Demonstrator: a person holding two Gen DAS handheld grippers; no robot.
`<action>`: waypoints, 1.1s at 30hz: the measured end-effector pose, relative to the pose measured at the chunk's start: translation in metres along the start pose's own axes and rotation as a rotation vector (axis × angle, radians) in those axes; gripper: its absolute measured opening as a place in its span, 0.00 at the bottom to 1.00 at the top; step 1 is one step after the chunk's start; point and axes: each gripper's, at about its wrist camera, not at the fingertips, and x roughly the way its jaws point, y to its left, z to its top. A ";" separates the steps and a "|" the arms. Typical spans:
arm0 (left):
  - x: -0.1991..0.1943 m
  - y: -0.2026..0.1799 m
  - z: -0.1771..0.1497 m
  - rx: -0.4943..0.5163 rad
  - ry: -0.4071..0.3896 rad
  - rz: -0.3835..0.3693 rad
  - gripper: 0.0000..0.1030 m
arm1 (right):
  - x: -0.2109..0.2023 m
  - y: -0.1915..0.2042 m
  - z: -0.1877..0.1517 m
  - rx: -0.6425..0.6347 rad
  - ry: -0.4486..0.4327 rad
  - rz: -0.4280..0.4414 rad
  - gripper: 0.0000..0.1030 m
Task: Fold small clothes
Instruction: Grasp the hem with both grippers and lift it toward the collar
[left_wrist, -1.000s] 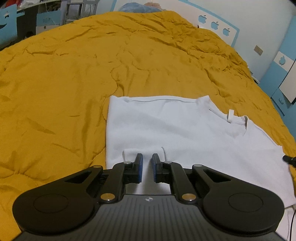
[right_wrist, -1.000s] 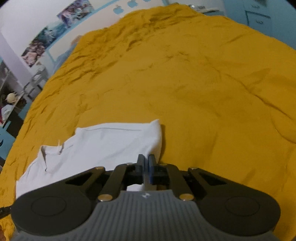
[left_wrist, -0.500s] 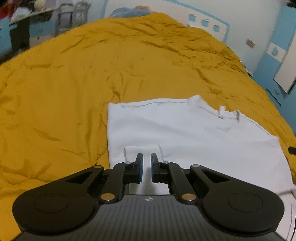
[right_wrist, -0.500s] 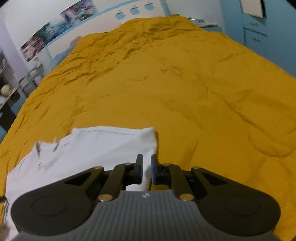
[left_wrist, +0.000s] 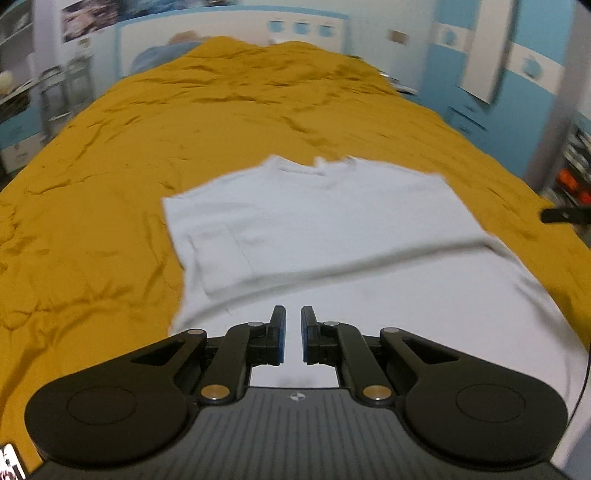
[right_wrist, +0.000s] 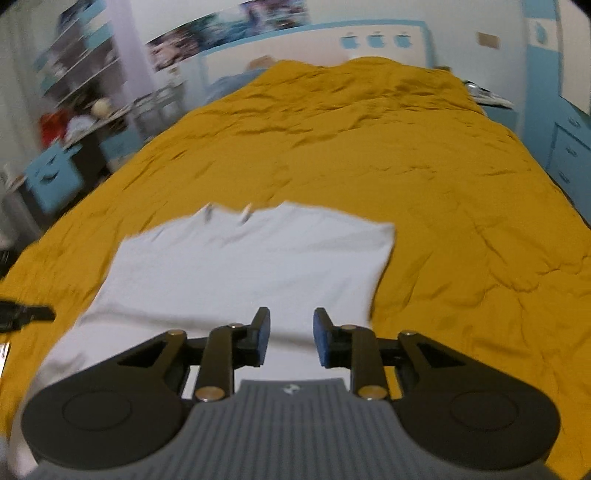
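Right now the white shirt (left_wrist: 314, 229) is lying on the yellow blanket (left_wrist: 110, 155), near the close edge of the bed, with its neck end pointing to the far wall. Its sides are looking tucked in, and a soft fold line is running across it near the middle. The near part is spreading wide toward both tongs.

To my eye, the step in hand is folding the near end up over the far end. To do it well, each of the tongs should be pinching a near corner, one on each side, and both should be lifting together and going the same way, so the edge stays straight. Then the cloth should be laid down gently so no bumps get trapped.

The left gripper (left_wrist: 293, 334) is hanging over the near middle of the shirt, tilting down. Its blue pads are almost together with only a thin gap, and I see no cloth between them, so it is clenched on nothing.

The right gripper (right_wrist: 291, 341) is hanging over the near right part of the shirt, tilting down too. Its jaws are opening, and nothing is between them. It is let go.

Around the bed the blue and white walls (right_wrist: 461, 22) are looking blurry.
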 end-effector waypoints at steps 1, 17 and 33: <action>-0.005 -0.006 -0.008 0.023 0.003 -0.013 0.09 | -0.011 0.009 -0.011 -0.033 0.009 0.006 0.25; -0.063 -0.055 -0.125 0.398 0.160 -0.110 0.57 | -0.093 0.074 -0.170 -0.298 0.205 0.052 0.48; -0.073 -0.077 -0.200 0.759 0.244 0.106 0.72 | -0.108 0.097 -0.238 -0.663 0.346 -0.014 0.75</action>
